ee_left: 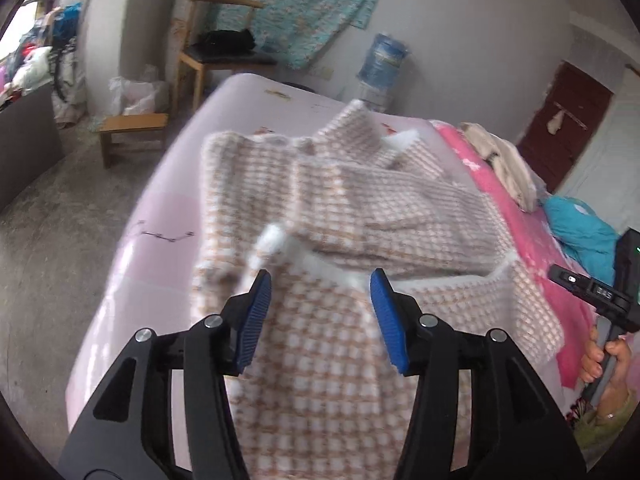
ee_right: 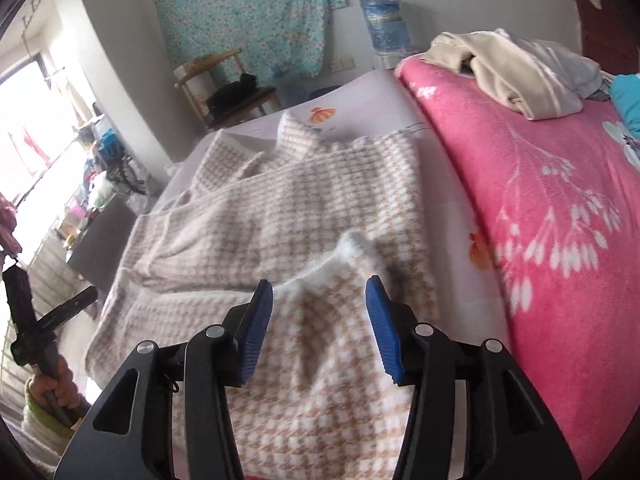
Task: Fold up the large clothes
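On the pale pink sheet of the bed lies the checked fleece garment, beige and white, with its collar end toward the far edge. Both sleeves look already folded inward across the body, and the near hem has been brought up over the lower part, its white fleecy edge showing just ahead of both tools. So the fold seems partly done: the sides are in and a first lengthwise fold is laid, though loosely, with one corner sticking up. I judge that a further fold and some smoothing are left before it makes a tidy packet.

The left gripper hangs over the near hem with its blue pads apart and nothing pinched between them. The right gripper does the same above the other near corner of the garment, jaws parted and empty.

Beside the garment on the right lies a pink floral blanket, with a heap of cream clothes on it, probably waiting their turn.
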